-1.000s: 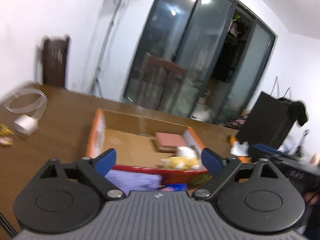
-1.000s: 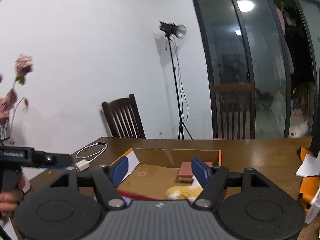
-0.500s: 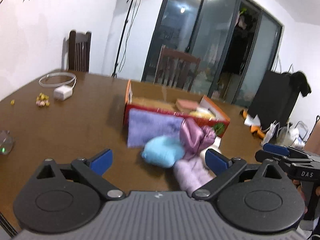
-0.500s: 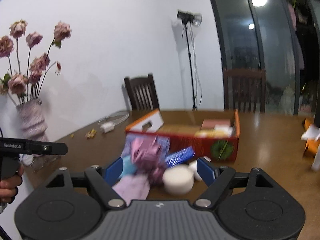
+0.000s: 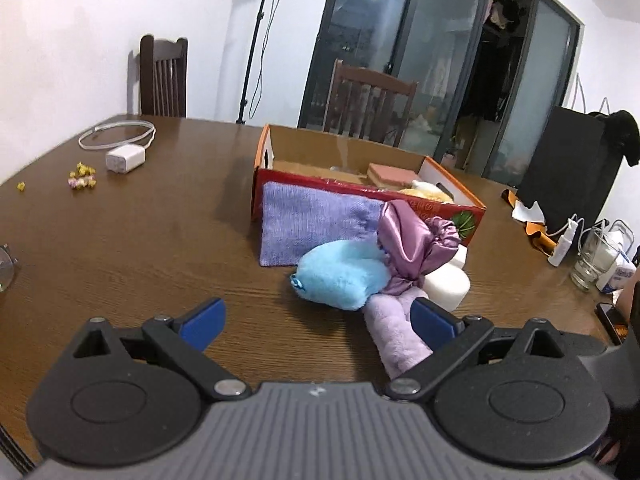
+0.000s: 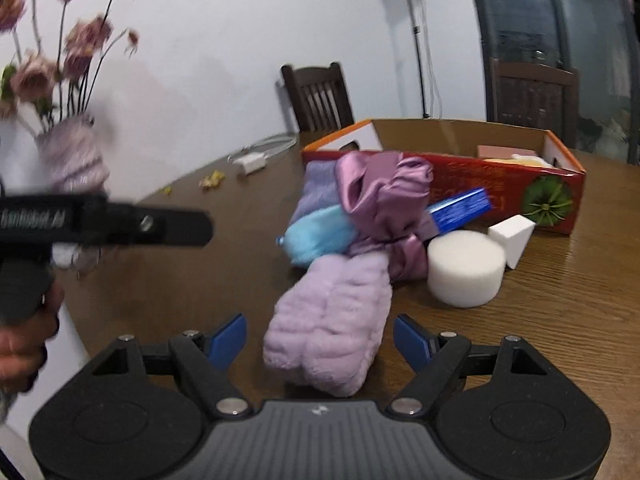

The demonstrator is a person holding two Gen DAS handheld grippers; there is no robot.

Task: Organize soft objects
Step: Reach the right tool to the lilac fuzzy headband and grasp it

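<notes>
1. Both grippers have sunk toward the wooden table (image 5: 120,240) since the earlier frames, so the pile of soft things now fills the middle of each view where the box interior showed before
2. Left gripper (image 5: 318,318) stands wide open with nothing between its blue pads; the lilac plush cloth (image 5: 394,336) lies just beside its right pad
3. Right gripper (image 6: 320,338) has just been closing slightly, yet its jaws stand wide and apart from the lilac plush cloth (image 6: 332,320), whose near end lies between them
4. At frame centre a light blue plush (image 5: 340,276) touches a satin purple bonnet (image 5: 412,240) and a purple towel (image 5: 312,224) leaning on the red cardboard box (image 5: 440,204)
5. A round white sponge (image 6: 466,268) sits right of the pile, a white wedge sponge (image 6: 512,236) just beyond it
</notes>
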